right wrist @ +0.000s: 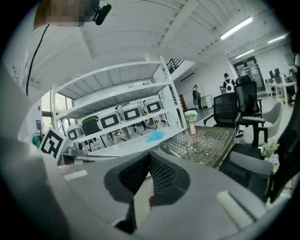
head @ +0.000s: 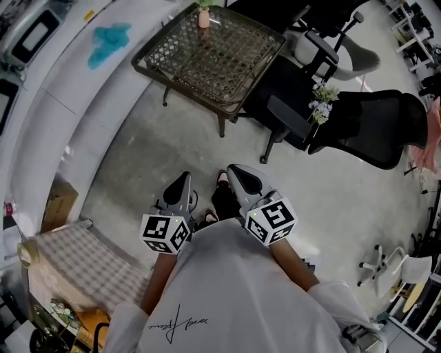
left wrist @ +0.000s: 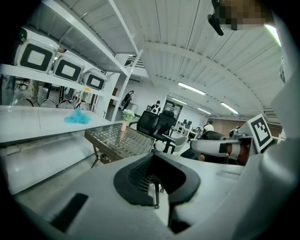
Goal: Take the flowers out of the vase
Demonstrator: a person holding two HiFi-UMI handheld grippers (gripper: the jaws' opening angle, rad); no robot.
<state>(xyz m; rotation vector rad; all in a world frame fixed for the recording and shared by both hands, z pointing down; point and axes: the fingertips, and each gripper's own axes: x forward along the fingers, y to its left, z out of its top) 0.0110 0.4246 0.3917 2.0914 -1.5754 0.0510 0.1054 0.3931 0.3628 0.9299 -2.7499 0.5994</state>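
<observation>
A small pink vase with pale flowers stands at the far edge of a mesh-topped metal table, well ahead of me. The left gripper view has the vase on the table. In the right gripper view the vase is under its flowers. My left gripper and right gripper are side by side over the concrete floor, far short of the table. Both are shut and hold nothing. Each jaw pair, left gripper and right gripper, meets along a seam.
A second bunch of white flowers lies on a black office chair to the table's right. A white counter with a blue cloth curves along the left. A checked cloth surface and a cardboard box are at lower left.
</observation>
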